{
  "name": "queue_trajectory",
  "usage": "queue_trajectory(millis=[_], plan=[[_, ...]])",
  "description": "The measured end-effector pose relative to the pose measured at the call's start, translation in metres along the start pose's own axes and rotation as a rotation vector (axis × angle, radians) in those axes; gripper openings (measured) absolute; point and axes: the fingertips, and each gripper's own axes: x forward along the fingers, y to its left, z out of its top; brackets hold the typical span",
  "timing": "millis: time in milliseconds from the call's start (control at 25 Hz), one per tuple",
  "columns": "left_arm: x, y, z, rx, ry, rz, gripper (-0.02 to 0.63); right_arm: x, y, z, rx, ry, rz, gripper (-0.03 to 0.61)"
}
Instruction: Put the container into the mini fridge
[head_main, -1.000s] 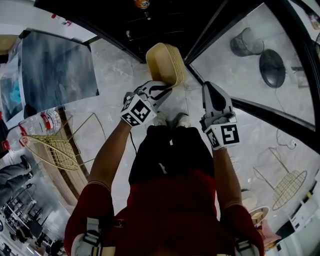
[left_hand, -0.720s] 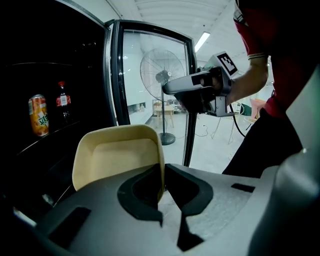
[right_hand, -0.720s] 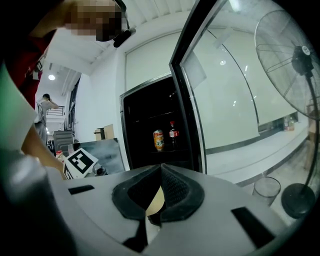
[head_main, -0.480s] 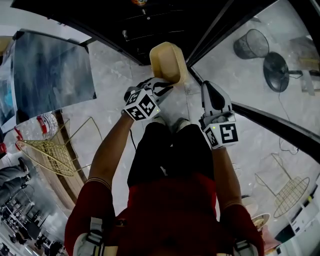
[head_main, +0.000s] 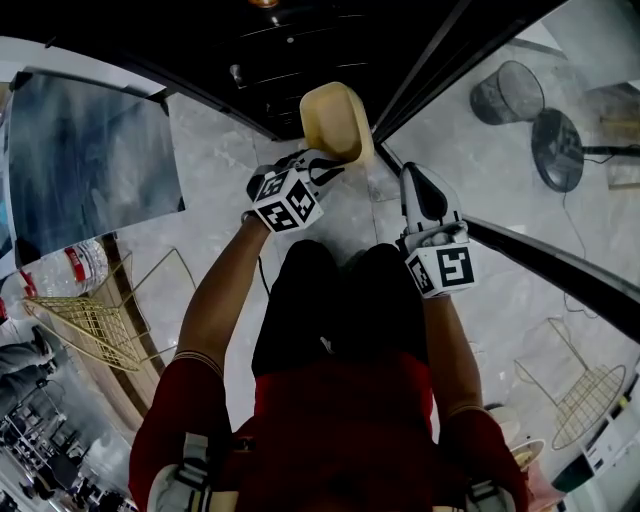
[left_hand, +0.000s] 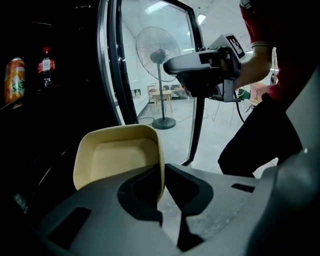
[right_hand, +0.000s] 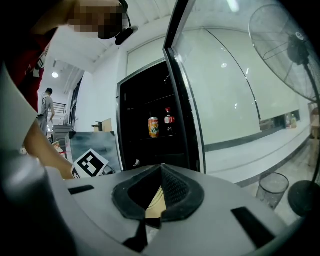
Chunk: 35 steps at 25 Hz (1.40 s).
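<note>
Container (head_main: 336, 118): upper middle of the head view, right at the lip of the dark mini fridge (head_main: 300, 45) opening. As far as I can judge, it is not yet on a shelf. It is tipped on its side, open mouth facing back toward my left gripper (head_main: 333, 166). That gripper is clamped narrow on one side wall only, near the rim; the rest of the container hangs out past the jaws. My right gripper (head_main: 419, 178) sits to the lower right, apart from the container, jaws together on nothing.

Risks:
- One-wall pinch on a smooth wall. The container could pivot or slide out if it bumps a shelf edge.
- The glass door (head_main: 462, 78) stands open just right of the container. A wide swing would clip its dark frame.
- In the right gripper view, a can (right_hand: 153, 127) and a bottle (right_hand: 169, 121) stand on an upper shelf at centre frame. Going in too high might knock them.
- Released while this tilted, it would likely tumble out onto the floor (head_main: 215, 180).

Materials:
- Container: cream plastic, matte, rectangular with rounded corners, thin wall, flat bottom.
- Jaws: grey shell, black ribbed pads.
- Door: clear glass, black frame.
- Floor: pale marbled tile, glossy.
</note>
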Motion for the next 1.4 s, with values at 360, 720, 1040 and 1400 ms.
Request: queue_trajectory(millis=[360, 720, 1040, 1400], plan=[[0.039, 0.026, -0.03, 0.041, 0.051, 0.007, 0.035, 0.02, -0.007, -0.034, -0.013, -0.025, 0.01, -0.003], [0.08, 0.05, -0.067, 0.082, 0.116, 0.015, 0.035, 0.039, -0.012, -0.086, -0.017, -0.062, 0.025, -0.003], [0.114, 0.072, -0.092, 0.124, 0.188, 0.008, 0.035, 0.046, -0.014, -0.118, -0.054, -0.101, 0.036, -0.003], [0.151, 0.099, -0.119, 0.147, 0.265, 0.013, 0.035, 0.046, -0.024, -0.145, -0.086, -0.15, 0.024, -0.003]])
